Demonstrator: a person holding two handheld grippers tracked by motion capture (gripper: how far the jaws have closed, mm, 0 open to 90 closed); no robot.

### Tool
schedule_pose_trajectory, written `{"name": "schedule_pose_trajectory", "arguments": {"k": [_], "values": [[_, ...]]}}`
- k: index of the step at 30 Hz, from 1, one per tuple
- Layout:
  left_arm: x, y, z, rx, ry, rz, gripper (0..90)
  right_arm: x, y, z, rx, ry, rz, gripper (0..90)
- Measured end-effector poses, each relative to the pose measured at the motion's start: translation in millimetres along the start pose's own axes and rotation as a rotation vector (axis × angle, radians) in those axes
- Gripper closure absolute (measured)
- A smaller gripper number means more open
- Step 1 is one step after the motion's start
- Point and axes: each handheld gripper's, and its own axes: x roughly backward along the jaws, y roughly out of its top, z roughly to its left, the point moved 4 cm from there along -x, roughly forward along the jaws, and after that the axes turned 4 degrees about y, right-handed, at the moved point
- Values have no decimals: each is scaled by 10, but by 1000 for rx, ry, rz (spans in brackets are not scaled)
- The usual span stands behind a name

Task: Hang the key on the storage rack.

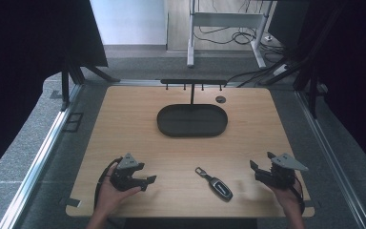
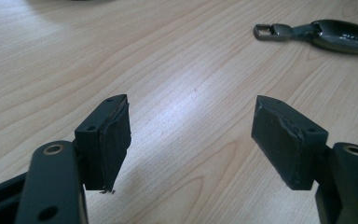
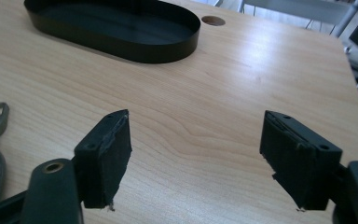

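Here, a black oval tray [image 1: 192, 120] sits at the far middle of the wooden bench [image 1: 124, 124]; its inside looks bare in the right gripper view. A dark key fob [image 1: 218, 185] with metal loop lies near the front edge, between the left gripper [image 1: 145, 177] and right gripper [image 1: 259, 168], touching neither. Both sets of jaws stand released, nothing between them.
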Motion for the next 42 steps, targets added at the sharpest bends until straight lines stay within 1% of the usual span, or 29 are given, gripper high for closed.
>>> {"name": "schedule_pose_trajectory", "arguments": {"k": [1,2,3,4,5,7,9,13,15,16,17,21,24,26,30,32,35,37,39,40,42], "values": [[0,0,0,0,0,0,289,0,0,0,0,0,0,268],[-1,0,-5,-1,0,1,289,-5,-11,-17,-17,4,3,279],[0,2,-11,-2,-2,0,289,-13,-27,-42,-50,4,7,271],[1,3,-17,-4,-3,0,289,-13,-27,-42,-50,4,7,271],[-2,4,-22,-4,-4,0,289,-15,-32,-50,-61,3,5,273],[-4,3,-27,-7,-4,3,290,-10,-42,-62,-71,15,10,278],[-1,4,-23,-6,-2,3,289,0,-43,-81,-80,10,6,274],[-4,-2,-7,-2,3,8,290,41,-26,-135,-129,17,7,288],[-3,-4,-3,-1,5,10,290,46,-27,-146,-134,18,9,293],[2,-3,-1,0,6,9,290,53,-30,-149,-131,29,18,307],[9,-1,2,1,6,5,291,68,-27,-140,-117,51,39,321],[51,11,19,6,17,-9,292,79,-3,-119,-108,60,42,325],[62,14,25,9,20,-14,293,74,7,-105,-102,61,56,316],[57,13,17,6,20,-12,293,76,1,-106,-100,68,54,317],[34,19,-18,-5,9,-12,293,69,-10,-132,-127,65,46,317],[24,18,-27,-12,11,-10,293,65,-16,-138,-143,63,39,325],[28,19,-26,-12,8,-13,293,55,-13,-124,-136,54,34,334],[39,22,-23,-9,6,-18,293,58,3,-113,-134,56,33,335],[45,23,-22,-6,6,-20,294,64,26,-96,-138,69,22,338],[47,24,-23,-6,6,-21,294,72,36,-89,-135,78,25,337],[47,25,-24,-7,8,-20,294,85,50,-77,-124,79,29,337]]}}
